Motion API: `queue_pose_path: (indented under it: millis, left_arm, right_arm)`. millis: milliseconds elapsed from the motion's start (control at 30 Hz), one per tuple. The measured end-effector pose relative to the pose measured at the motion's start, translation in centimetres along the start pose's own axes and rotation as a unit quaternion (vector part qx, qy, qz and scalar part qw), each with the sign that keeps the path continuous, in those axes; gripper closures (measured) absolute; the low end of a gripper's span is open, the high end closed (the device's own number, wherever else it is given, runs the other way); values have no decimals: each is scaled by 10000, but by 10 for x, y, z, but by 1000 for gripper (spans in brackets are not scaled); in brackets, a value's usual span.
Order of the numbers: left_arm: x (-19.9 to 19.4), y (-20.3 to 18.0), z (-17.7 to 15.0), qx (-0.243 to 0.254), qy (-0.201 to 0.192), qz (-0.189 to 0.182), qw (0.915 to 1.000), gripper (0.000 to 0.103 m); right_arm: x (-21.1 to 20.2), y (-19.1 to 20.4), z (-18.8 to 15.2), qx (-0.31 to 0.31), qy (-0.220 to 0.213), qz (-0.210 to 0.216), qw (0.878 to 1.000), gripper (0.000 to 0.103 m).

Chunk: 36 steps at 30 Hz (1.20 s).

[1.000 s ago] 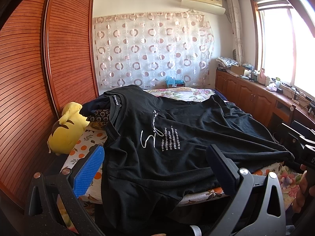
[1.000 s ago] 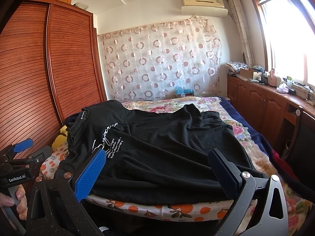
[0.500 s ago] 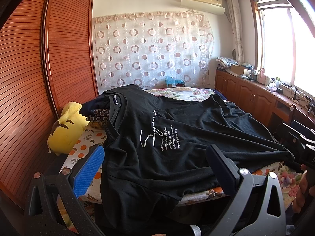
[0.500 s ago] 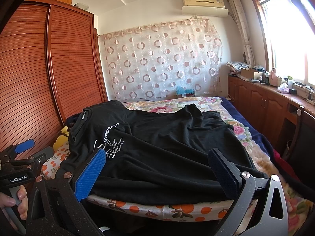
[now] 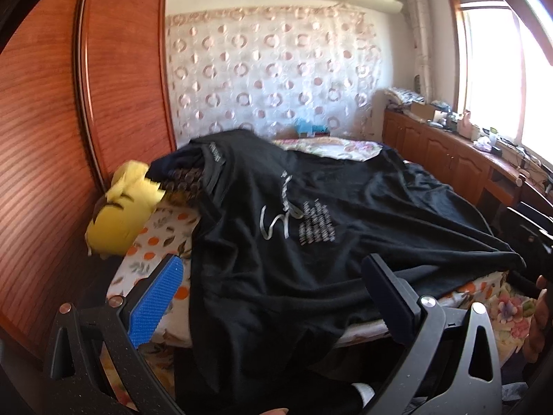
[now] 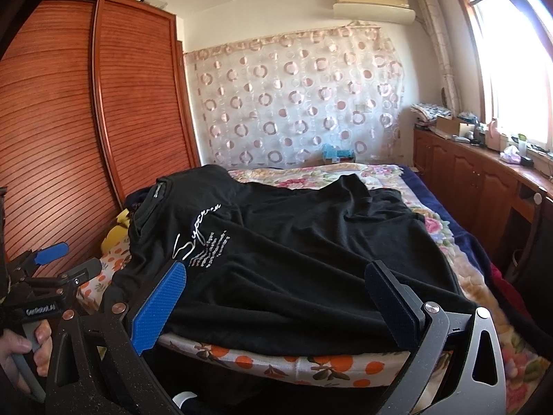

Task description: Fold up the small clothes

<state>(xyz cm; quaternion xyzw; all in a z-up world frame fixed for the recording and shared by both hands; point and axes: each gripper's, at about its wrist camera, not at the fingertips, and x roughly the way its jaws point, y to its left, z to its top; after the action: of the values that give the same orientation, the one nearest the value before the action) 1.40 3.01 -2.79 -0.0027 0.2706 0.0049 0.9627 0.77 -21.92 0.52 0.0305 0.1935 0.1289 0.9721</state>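
Black cotton T-shirt (image 5: pixel 311 228) with white script lettering lies spread face-up over a bed (image 6: pixel 345 368) covered in a floral and orange-print sheet, its hem draping past the near edge. The left gripper (image 5: pixel 273 297) hovers at that edge with jaws spread wide, the hem lying between and beyond them, untouched. The right gripper (image 6: pixel 276 297) hovers likewise, jaws spread wide, the shirt's lower edge just beyond its pads. A yellow plush toy (image 5: pixel 121 214) sits beside the collar, against a wooden wardrobe (image 6: pixel 69 121). Compared with a second ago, the left view has shifted slightly and blurred; the shirt lies unchanged.
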Motion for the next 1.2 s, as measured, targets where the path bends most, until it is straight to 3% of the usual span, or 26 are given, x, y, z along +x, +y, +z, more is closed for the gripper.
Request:
queue_pose_path:
  millis: [300, 433, 600, 800, 1033, 1200]
  left_arm:
    - [34, 55, -26, -124, 513, 319, 9981, 0]
    - [45, 76, -43, -246, 796, 220, 9963, 3]
    - [54, 85, -64, -445, 1216, -74, 9916, 20]
    - [54, 74, -74, -386, 1165, -244, 9921, 33]
    - [57, 78, -81, -596, 1281, -365, 9893, 49]
    - [57, 74, -80, -421, 1270, -419, 9901, 61]
  right_arm:
    - [31, 2, -2, -313, 371, 458, 9978, 0]
    - [46, 4, -3, -416, 540, 617, 9958, 0]
    - [59, 2, 0, -457, 702, 756, 9936, 0]
    - [63, 1, -4, -498, 944, 893, 9903, 0]
    - [59, 3, -1, -652, 953, 872, 9895, 0]
    - [61, 6, -3, -715, 982, 882, 9887, 0]
